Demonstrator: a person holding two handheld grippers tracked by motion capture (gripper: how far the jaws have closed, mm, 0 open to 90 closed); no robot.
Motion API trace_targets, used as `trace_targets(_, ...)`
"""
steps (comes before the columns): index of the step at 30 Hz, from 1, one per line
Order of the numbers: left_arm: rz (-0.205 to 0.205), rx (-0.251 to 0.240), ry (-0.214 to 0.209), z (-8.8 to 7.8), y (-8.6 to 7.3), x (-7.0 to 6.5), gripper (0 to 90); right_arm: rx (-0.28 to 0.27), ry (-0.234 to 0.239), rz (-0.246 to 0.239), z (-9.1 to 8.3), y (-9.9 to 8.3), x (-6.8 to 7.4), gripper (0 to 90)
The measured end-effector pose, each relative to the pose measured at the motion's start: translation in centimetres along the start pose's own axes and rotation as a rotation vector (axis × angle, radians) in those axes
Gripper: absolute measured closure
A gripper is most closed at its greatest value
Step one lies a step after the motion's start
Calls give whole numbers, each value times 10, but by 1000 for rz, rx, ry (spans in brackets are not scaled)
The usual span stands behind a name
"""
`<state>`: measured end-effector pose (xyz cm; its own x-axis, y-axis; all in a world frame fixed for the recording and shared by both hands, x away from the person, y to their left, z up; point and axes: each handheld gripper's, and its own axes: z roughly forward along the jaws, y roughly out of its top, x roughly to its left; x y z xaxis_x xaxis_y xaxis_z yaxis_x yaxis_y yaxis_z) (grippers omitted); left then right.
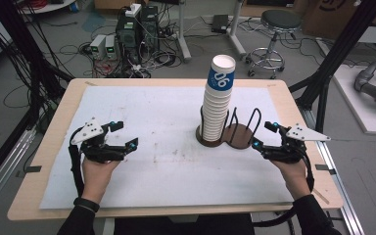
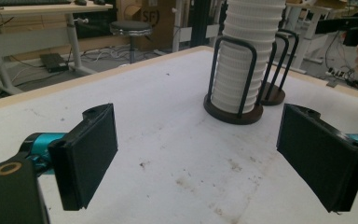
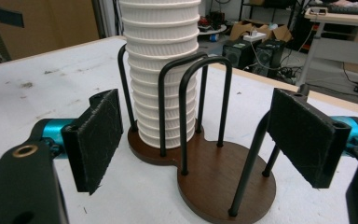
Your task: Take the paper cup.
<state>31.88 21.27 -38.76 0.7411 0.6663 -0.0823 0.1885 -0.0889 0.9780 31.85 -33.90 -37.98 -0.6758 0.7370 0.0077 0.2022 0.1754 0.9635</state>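
Reaching in toward the stack of paper cups (image 1: 219,100) looks like the step in hand: both grippers hover low over the white mat (image 1: 142,112), one on each side, and neither has touched anything yet. The stack stands upright in the left bay of a wooden cup holder (image 1: 240,137) with black wire hoops, right of the table's middle; the holder's other bay is bare. The right gripper (image 1: 264,136) is near the holder's bare bay and faces the stack (image 3: 161,84) through the hoops, so it seems best placed to act. The next move likely calls for rising to the top cup and closing on its rim without tipping the stack. The left gripper (image 1: 126,134) sits well apart from the holder. Both stand with jaws spread wide, nothing between the pads.
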Motion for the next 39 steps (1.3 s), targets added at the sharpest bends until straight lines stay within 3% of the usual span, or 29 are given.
trace_targets(14,-15,-23,4,-2,0,4,107,-27,23,37,-9,2,0,186)
trace_targets(20,-19,-35,-18,-1,0,3,105,-20,48,1,-5,8,6,186)
trace_targets(31,-21,-37,-35,-2,0,1,85,-14,93,-27,12,29,14,186)
trace_targets(39,-30,-37,-51,-1,-1,1,76,-17,99,-34,41,59,12,186)
